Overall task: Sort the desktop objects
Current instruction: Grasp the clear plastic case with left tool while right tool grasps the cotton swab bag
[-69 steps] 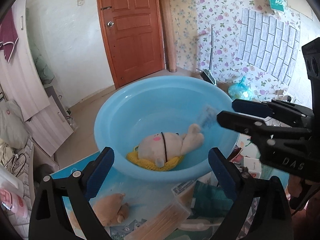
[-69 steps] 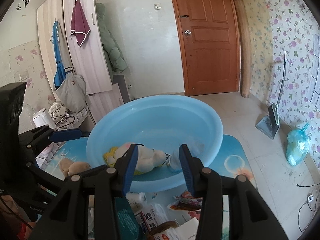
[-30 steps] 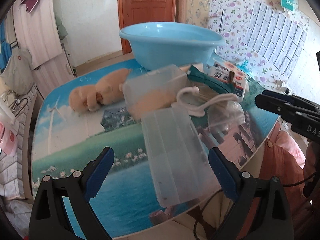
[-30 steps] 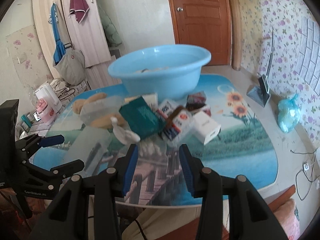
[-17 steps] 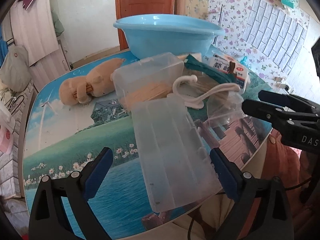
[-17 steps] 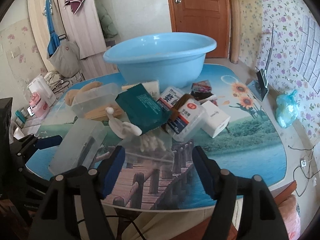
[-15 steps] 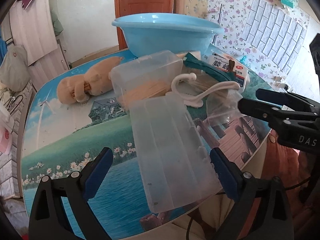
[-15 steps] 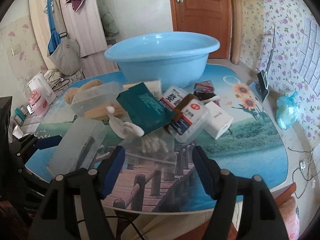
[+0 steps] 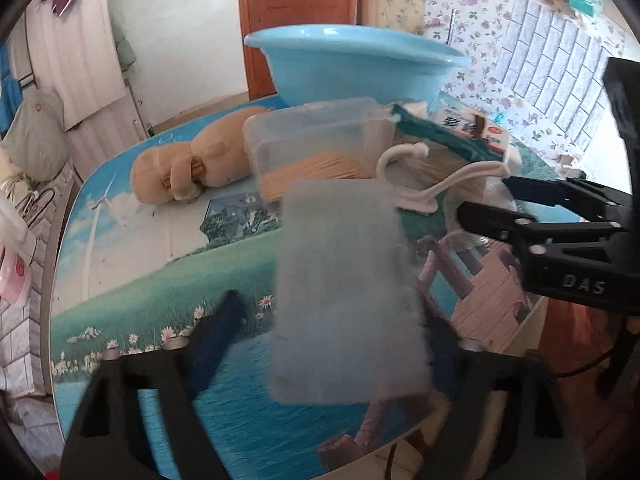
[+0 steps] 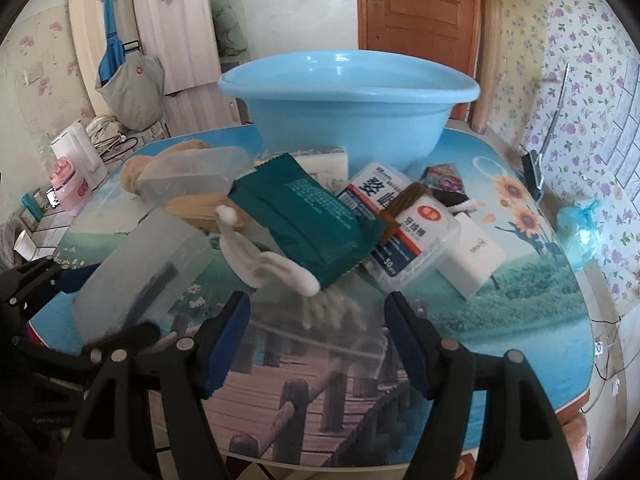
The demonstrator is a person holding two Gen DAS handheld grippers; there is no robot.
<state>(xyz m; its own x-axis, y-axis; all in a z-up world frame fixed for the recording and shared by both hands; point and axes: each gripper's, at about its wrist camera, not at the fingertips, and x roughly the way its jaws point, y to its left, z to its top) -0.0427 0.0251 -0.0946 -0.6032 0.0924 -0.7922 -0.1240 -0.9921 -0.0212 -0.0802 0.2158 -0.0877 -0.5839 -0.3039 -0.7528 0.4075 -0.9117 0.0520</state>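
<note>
2 grippers work near the blue basin (image 10: 348, 92). Left gripper (image 9: 340, 332) has its jaws pressed against the clear compartment box (image 9: 344, 292), tilting it up, probably for lifting. Right gripper (image 10: 318, 328), jaws spread wide, straddles the clear bag of cotton swabs (image 10: 320, 320), both well in front of the basin, where clutter awaits sorting.

"DAS" is printed on the right tool (image 9: 486, 200); "50" on the clear floss-pick box (image 10: 416, 240)
</note>
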